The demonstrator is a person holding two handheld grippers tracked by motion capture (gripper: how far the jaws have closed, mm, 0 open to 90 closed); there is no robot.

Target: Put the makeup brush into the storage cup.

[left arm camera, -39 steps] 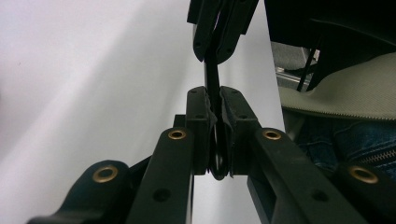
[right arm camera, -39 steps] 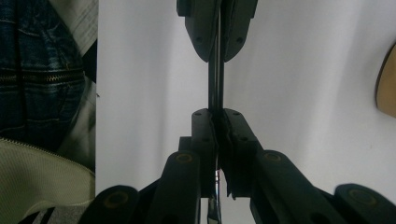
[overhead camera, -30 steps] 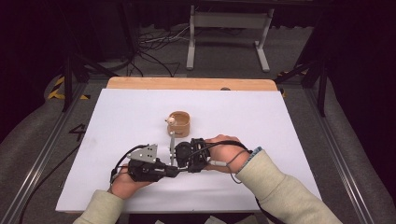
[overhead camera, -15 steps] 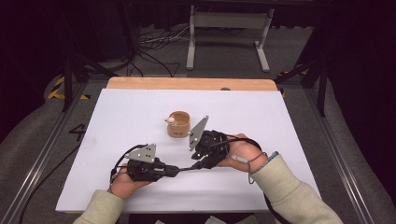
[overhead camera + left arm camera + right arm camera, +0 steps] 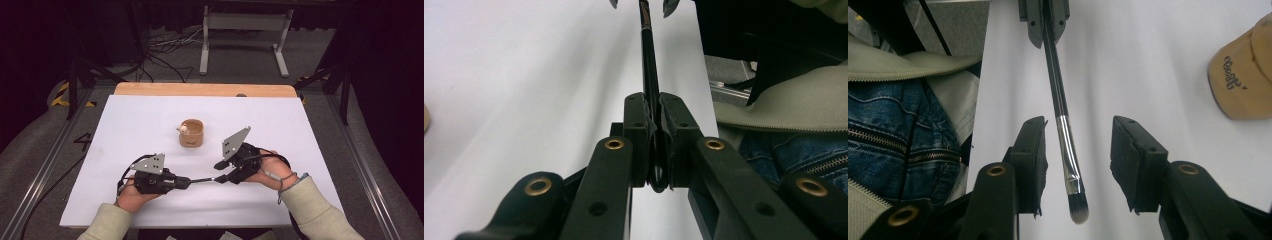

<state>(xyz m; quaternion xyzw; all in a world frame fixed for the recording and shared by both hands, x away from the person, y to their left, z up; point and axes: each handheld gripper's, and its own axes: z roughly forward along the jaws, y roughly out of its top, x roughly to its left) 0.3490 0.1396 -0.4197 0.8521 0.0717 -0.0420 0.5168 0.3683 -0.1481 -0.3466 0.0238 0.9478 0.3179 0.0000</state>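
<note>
A slim black makeup brush (image 5: 202, 180) with a silver ferrule hangs level just above the white table. My left gripper (image 5: 184, 182) is shut on its handle; in the left gripper view the handle (image 5: 649, 65) runs straight out from the pinched jaws of my left gripper (image 5: 656, 107). My right gripper (image 5: 220, 172) faces it from the right. Its jaws have just been opening. In the right gripper view the brush (image 5: 1060, 110) and its bristle tip lie between the spread jaws of my right gripper (image 5: 1078, 135), touching neither pad.
A small wooden cup (image 5: 191, 134) stands mid-table behind the grippers, with a small pale thing at its rim; it appears at the right edge of the right gripper view (image 5: 1243, 75). The white table sheet (image 5: 125, 130) ends at a wooden strip (image 5: 200, 90).
My right gripper has slid rightward along the brush, away from the left gripper, and its jaws have spread off the brush. The left gripper and brush handle stayed in place.
</note>
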